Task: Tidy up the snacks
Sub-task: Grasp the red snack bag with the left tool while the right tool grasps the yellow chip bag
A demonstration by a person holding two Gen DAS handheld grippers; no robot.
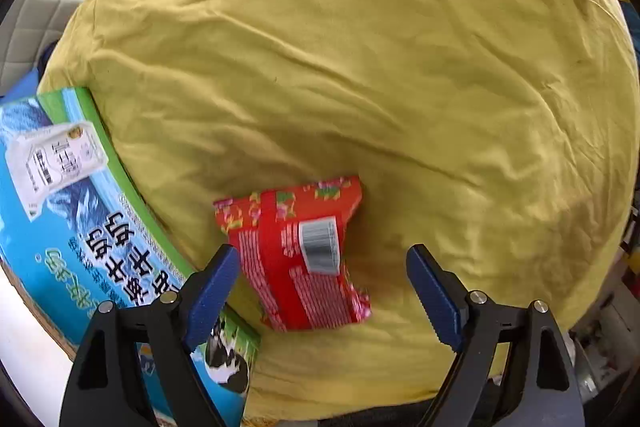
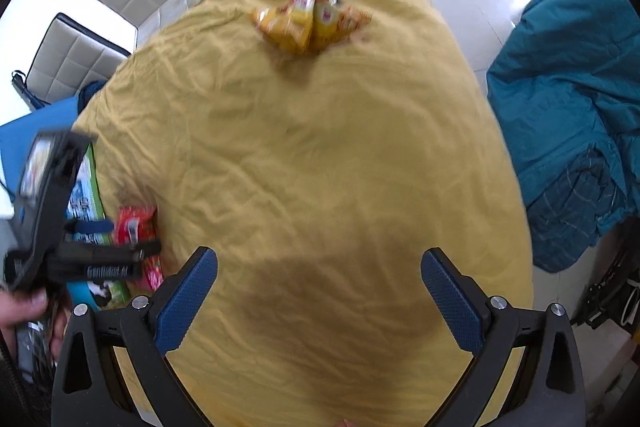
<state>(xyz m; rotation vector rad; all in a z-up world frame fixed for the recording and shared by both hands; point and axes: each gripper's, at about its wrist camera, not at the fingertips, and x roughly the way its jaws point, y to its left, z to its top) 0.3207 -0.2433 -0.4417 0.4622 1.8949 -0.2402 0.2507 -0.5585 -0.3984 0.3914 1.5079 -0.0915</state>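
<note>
Red snack packet [image 1: 298, 251], barcode up, lies between the gaping left claw [image 1: 322, 259]; right claw [image 2: 320, 263] gapes empty.

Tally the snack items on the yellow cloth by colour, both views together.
Red snack packet: 1
Yellow snack packets: 2, leaning together at the far edge
Blue-and-green milk box: 1, beside the red packet
Total: 4
</note>
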